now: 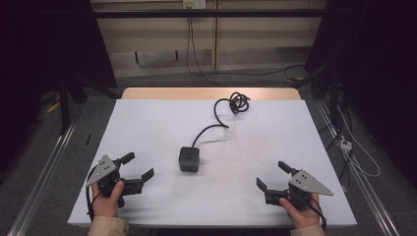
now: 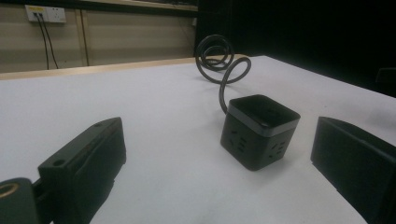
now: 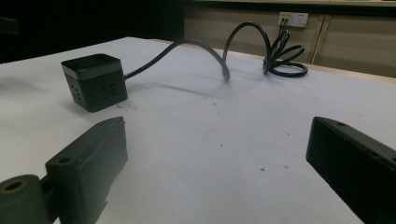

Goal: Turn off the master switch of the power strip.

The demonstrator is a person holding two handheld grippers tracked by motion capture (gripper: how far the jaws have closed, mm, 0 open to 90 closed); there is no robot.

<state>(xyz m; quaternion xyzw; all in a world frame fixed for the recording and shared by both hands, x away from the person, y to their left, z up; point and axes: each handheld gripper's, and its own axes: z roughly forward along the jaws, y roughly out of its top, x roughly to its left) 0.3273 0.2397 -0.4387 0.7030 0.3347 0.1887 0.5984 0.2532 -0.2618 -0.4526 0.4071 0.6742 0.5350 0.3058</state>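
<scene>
A black cube-shaped power socket (image 1: 189, 159) sits near the middle of the white table (image 1: 147, 128); its black cable (image 1: 216, 115) runs back to a coil (image 1: 239, 102) by the far edge. My left gripper (image 1: 137, 166) rests at the front left, held by a hand, jaws open and empty. Through the left gripper view the cube (image 2: 259, 130) lies just ahead, between the jaws' line. My right gripper (image 1: 273, 175) stands open at the front right. The right gripper view has the cube (image 3: 93, 81) off to the left and the coil (image 3: 282, 58) farther back.
A wooden strip (image 1: 211, 93) edges the table's far side. Wall sockets (image 3: 293, 18) with plugged cables sit on the back wall. Dark curtains (image 1: 383, 64) and stand legs flank the table. A white power strip (image 1: 345, 144) lies on the floor at right.
</scene>
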